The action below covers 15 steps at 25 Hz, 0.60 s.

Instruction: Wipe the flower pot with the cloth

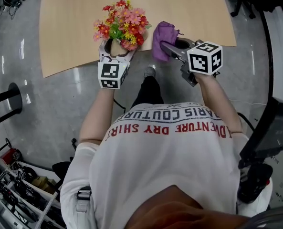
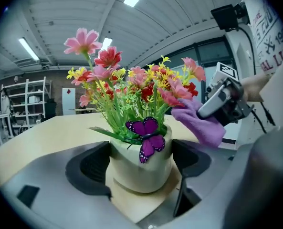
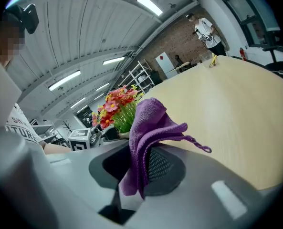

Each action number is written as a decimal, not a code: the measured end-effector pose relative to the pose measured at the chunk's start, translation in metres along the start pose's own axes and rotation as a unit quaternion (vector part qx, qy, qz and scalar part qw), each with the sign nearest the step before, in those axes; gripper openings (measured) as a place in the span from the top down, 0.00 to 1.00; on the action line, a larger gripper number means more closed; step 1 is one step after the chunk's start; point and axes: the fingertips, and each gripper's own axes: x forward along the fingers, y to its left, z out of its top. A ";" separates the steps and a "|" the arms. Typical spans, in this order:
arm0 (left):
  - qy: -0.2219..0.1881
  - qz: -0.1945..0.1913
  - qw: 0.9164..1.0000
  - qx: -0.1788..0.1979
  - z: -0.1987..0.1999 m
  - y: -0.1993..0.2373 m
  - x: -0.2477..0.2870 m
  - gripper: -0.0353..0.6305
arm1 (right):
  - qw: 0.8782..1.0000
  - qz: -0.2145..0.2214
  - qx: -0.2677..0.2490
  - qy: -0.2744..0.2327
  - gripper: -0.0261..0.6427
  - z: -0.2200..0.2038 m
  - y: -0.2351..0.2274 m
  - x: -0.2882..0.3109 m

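Pale wood surface (image 1: 189, 13): my left hand-held gripper (image 1: 116, 54) clamps flower pot (image 2: 141, 168) steady at upper centre; right hand-held gripper (image 1: 172, 50) pinches cloth (image 1: 163, 35), poised for wiping.

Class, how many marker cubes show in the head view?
2. One cube on the left gripper gripping the flower pot; another on the right gripper holding the cloth.
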 end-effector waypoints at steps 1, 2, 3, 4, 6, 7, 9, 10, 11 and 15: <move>-0.001 -0.015 1.000 0.004 -0.001 0.001 -0.002 0.32 | 1.000 0.001 0.000 0.000 0.87 0.001 -0.001 0.004; 0.000 -0.027 1.000 0.008 -0.001 0.002 -0.004 0.32 | 1.000 0.002 0.000 0.000 0.87 0.002 -0.001 0.007; 0.000 -0.038 0.999 0.010 -0.001 0.003 -0.005 0.32 | 1.000 0.003 0.001 0.000 0.87 0.004 -0.002 0.011; 0.000 -0.048 0.999 0.013 -0.001 0.004 -0.006 0.32 | 1.000 0.004 0.002 -0.001 0.87 0.006 -0.004 0.015; -0.001 -0.064 0.998 0.017 -0.003 0.007 -0.006 0.32 | 1.000 0.004 0.005 -0.001 0.87 0.012 -0.008 0.022; -0.001 -0.070 0.997 0.019 -0.003 0.009 -0.005 0.32 | 1.000 0.003 0.006 -0.001 0.87 0.014 -0.011 0.025; 0.000 -0.077 0.997 0.023 -0.003 0.010 -0.005 0.32 | 1.000 -0.001 0.007 -0.001 0.87 0.018 -0.017 0.029; -0.001 -0.079 0.997 0.023 -0.003 0.010 -0.005 0.32 | 1.000 -0.004 0.007 -0.001 0.87 0.018 -0.021 0.030; -0.002 -0.081 0.996 0.023 -0.002 0.009 -0.006 0.32 | 1.000 -0.008 0.008 0.000 0.87 0.018 -0.024 0.030; -0.004 -0.086 0.996 0.023 -0.002 0.007 -0.007 0.32 | 1.000 0.001 0.019 -0.004 0.87 0.022 -0.025 0.033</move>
